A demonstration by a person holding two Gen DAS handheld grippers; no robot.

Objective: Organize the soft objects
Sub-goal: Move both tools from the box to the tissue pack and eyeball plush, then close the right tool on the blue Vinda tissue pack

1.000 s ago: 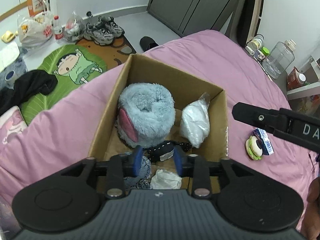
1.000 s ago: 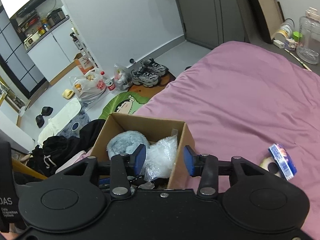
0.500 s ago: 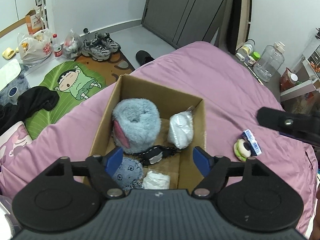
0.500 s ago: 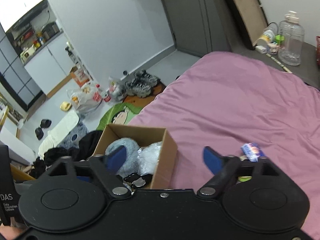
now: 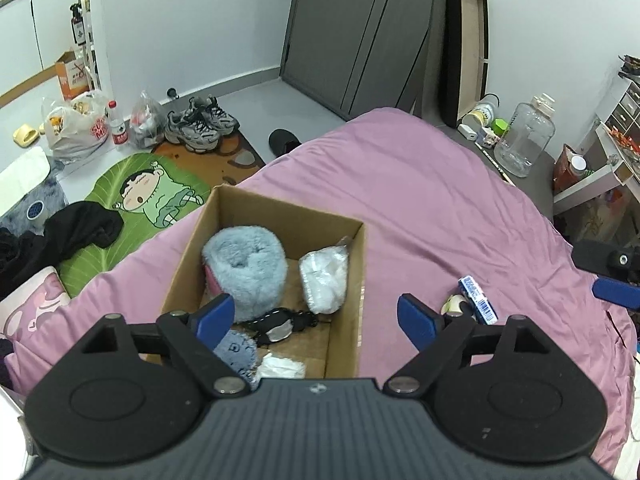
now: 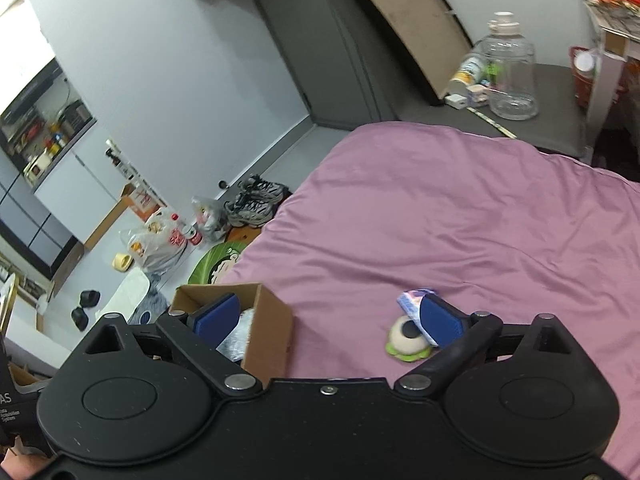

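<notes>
Both grippers' fingers wider now, burger toy (image 6: 406, 339) btwn right fingers (image 6: 440, 322).

Left claw (image 5: 316, 316): black ribbed body, round side discs, blue pads, silver screws. Right claw (image 6: 328, 318): smooth black, same blue pads, white lettering.

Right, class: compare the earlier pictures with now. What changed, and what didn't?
Both sets of jaws went from nearly closed to wide open, holding nothing. The left gripper pulled back from the box; the right gripper swung toward the burger toy. The box's contents and the toy stayed put.
</notes>
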